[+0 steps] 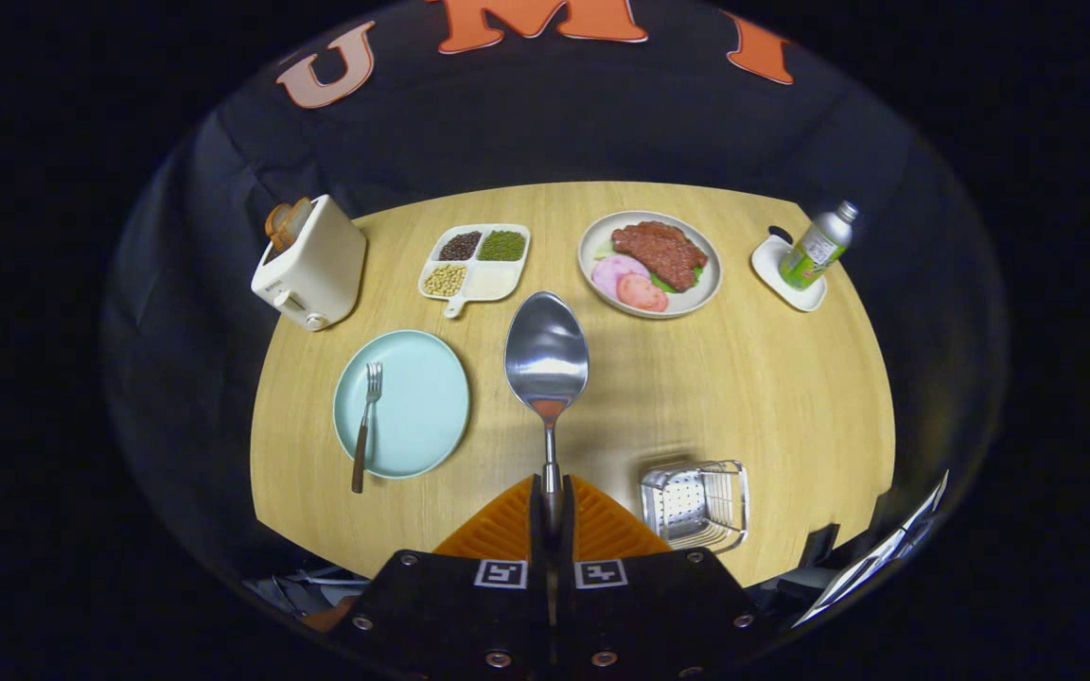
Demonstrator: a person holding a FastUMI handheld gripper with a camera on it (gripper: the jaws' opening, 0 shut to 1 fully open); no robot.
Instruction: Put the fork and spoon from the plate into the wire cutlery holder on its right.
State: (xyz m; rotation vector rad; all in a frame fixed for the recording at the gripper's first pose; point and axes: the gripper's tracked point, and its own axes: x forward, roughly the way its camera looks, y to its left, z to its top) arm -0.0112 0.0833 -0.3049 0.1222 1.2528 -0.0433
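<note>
My gripper (551, 501) is shut on the handle of a metal spoon (546, 355), whose bowl sticks out ahead of the fingers, high above the wooden table. Left of the spoon lies a light blue plate (422, 407) with a fork (365, 421) on its left side; the fork's dark handle hangs over the plate's near rim. The wire cutlery holder (696, 503) stands just right of the fingers, near the table's front edge.
Far side of the table (772, 397): a white toaster (310, 265) with bread at the left, a divided tray of beans (476, 260), a plate of meat and ham (650, 262), and a bottle (819, 246) on a white coaster at the right.
</note>
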